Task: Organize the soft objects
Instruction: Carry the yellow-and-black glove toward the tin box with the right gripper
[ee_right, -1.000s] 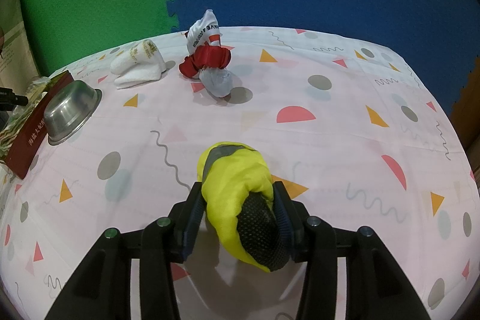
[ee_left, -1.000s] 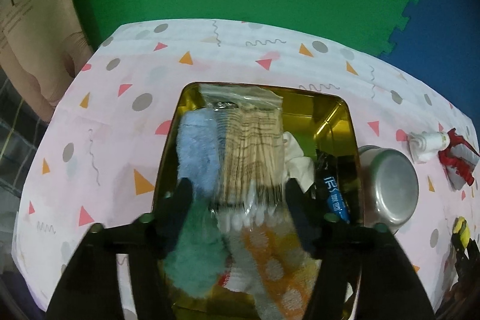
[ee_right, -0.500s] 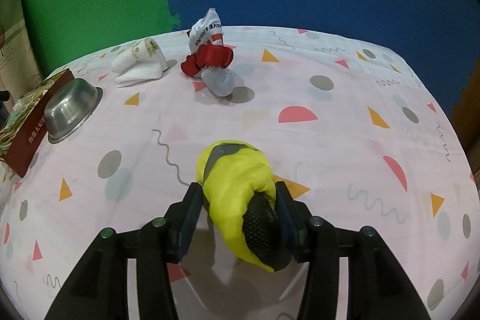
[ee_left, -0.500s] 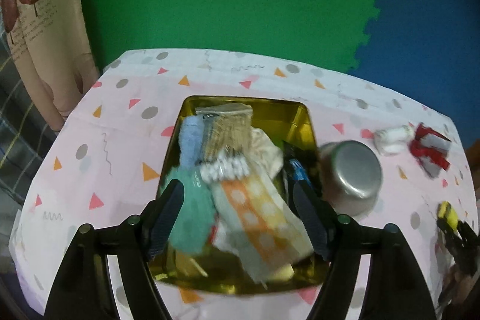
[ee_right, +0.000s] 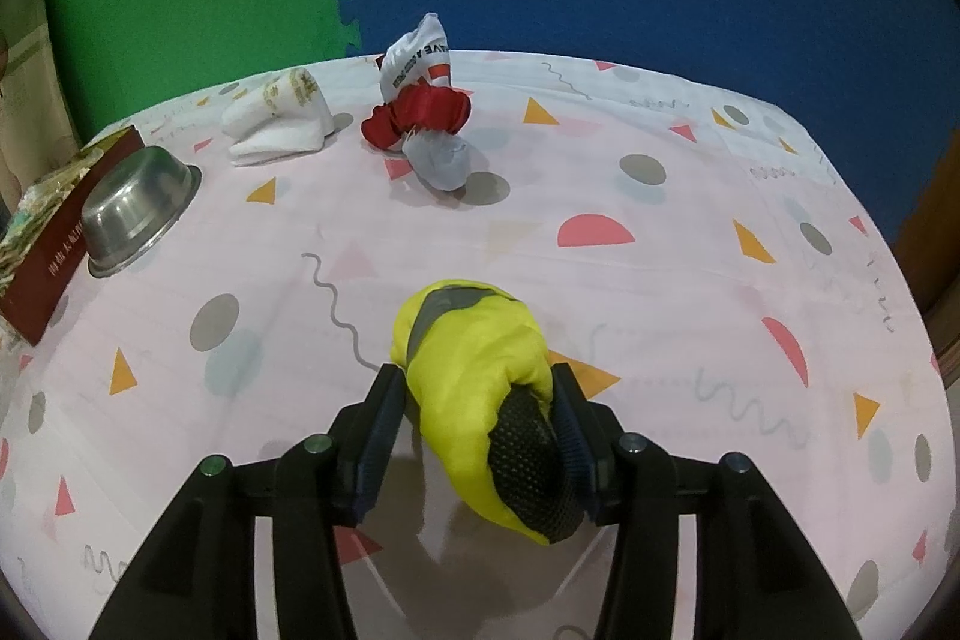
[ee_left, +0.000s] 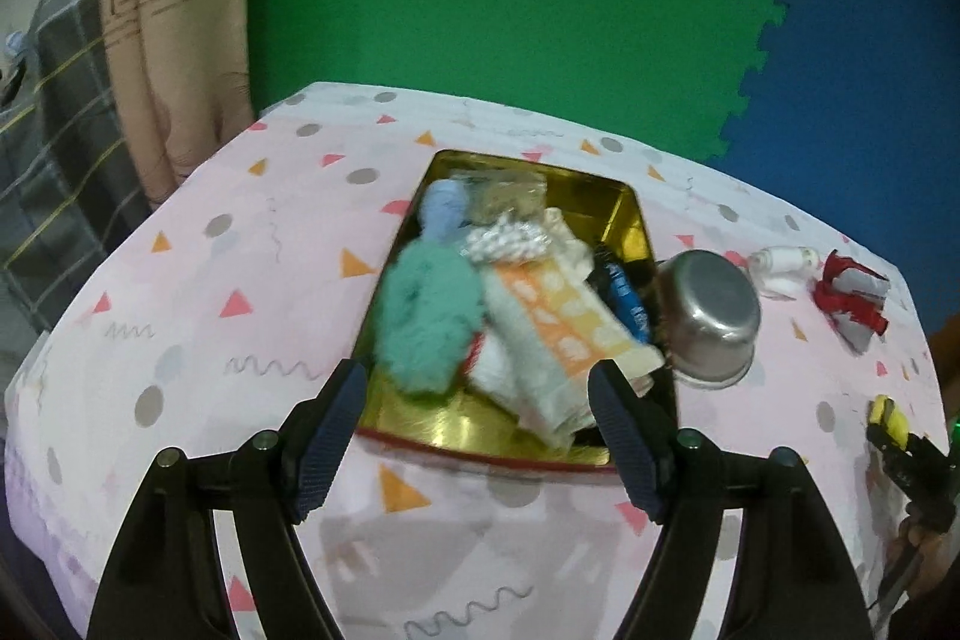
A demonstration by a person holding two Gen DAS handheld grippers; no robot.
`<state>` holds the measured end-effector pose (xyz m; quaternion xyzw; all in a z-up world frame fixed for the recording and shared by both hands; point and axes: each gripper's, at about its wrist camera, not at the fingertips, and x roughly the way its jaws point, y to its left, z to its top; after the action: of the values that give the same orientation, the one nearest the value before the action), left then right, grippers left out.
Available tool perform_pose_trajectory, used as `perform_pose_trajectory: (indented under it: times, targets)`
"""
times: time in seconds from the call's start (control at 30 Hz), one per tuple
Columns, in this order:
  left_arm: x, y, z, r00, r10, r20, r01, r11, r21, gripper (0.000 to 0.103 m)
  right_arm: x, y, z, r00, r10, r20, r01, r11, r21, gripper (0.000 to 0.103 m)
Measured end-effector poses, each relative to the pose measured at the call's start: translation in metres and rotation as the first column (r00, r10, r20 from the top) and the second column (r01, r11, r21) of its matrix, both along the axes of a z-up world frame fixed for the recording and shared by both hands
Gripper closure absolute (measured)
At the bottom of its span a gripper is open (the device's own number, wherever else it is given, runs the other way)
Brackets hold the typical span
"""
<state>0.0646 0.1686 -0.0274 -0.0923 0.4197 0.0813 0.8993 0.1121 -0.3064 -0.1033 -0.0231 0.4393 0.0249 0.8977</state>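
Left wrist view shows the gold tin (ee_left: 624, 214) already holding towels under the spread, empty left gripper (ee_left: 477, 430), while the right gripper (ee_right: 477, 427) pinches a yellow pouch (ee_right: 474, 376), and the white sock (ee_right: 276, 124) and red-banded bundle (ee_right: 420, 118) lie unsorted.

The open gold-lined rectangular tin (ee_left: 624, 214) is motion-blurred, its heaped soft contents indistinct. The right wrist picture's left edge crops it (ee_right: 42, 268)

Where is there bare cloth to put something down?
Free: the cloth left of the tin, and the wide stretch right of the red and white bundle. Crowded: the tin itself, and the bowl and white sock beside it.
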Motion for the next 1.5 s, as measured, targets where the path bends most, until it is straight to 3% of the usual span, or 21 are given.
perform_pose_trajectory:
  times: [0.17, 0.33, 0.57, 0.77, 1.07, 1.5]
  targets:
    - [-0.01, 0.01, -0.013, 0.999, 0.046, -0.018, -0.045, 0.999, 0.01, 0.03, -0.001, 0.002, 0.001, 1.0, -0.017, -0.001, 0.017, 1.0, -0.012, 0.053]
    - [-0.018, 0.014, -0.024, 0.996, 0.084, -0.02, -0.082, 0.994, 0.078, 0.03, -0.002, 0.006, 0.001, 1.0, -0.025, 0.004, 0.025, 0.999, -0.036, 0.057]
    - [-0.023, 0.018, -0.027, 0.995, 0.095, -0.004, -0.095, 0.993, 0.074, 0.029, -0.002, 0.01, 0.003, 0.999, -0.04, 0.004, 0.04, 0.998, -0.046, 0.066]
    - [-0.023, 0.013, -0.025, 0.996, 0.087, 0.013, -0.088, 0.993, 0.073, 0.024, -0.003, 0.018, 0.004, 0.999, -0.048, 0.003, 0.048, 0.998, -0.033, 0.067]
    - [-0.022, 0.003, -0.025, 0.999, 0.039, 0.01, -0.04, 0.994, 0.102, 0.023, -0.005, 0.045, 0.01, 1.0, -0.001, 0.002, 0.002, 1.0, -0.017, 0.068]
    - [-0.023, 0.007, -0.025, 0.998, 0.055, 0.01, -0.056, 0.995, 0.085, 0.023, -0.009, 0.095, 0.012, 0.995, 0.095, -0.012, -0.095, 0.995, -0.012, 0.068]
